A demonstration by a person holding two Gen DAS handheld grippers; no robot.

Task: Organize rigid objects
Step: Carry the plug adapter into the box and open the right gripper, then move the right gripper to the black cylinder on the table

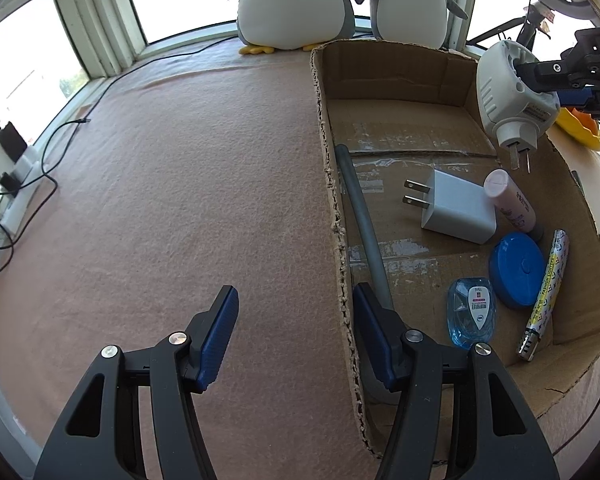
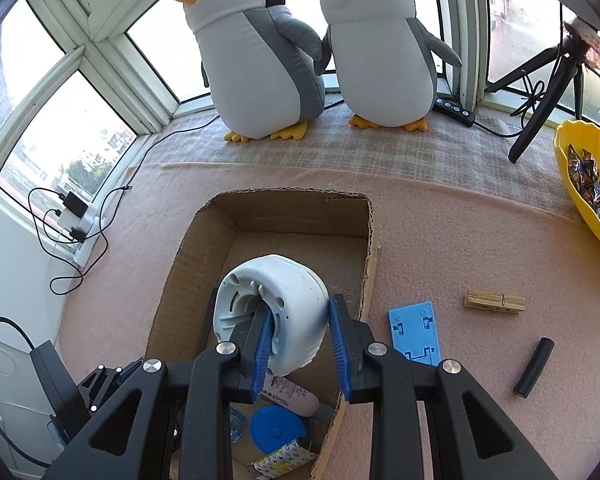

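A cardboard box (image 1: 396, 68) (image 2: 292, 212) stands on the pink cloth. My right gripper (image 2: 300, 344) (image 1: 540, 84) is shut on a white plug-in device (image 2: 272, 308) (image 1: 508, 96), one finger inside its hollow, and holds it above the box. In the box lie a white charger (image 1: 456, 208), a pink tube (image 1: 512, 204), a blue round lid (image 1: 518, 270), a blue clear bottle (image 1: 472, 316), a patterned lighter (image 1: 544, 296) and a grey rod (image 1: 364, 224). My left gripper (image 1: 296, 340) is open and empty, straddling the box's left wall.
Right of the box lie a blue plastic plate (image 2: 414, 332), a wooden clothespin (image 2: 494, 302) and a black tube (image 2: 534, 366). A yellow bowl (image 2: 572, 184) of snacks, a tripod (image 2: 548, 92), two plush penguins (image 2: 260, 60) and a power strip with cables (image 2: 80, 224) stand around.
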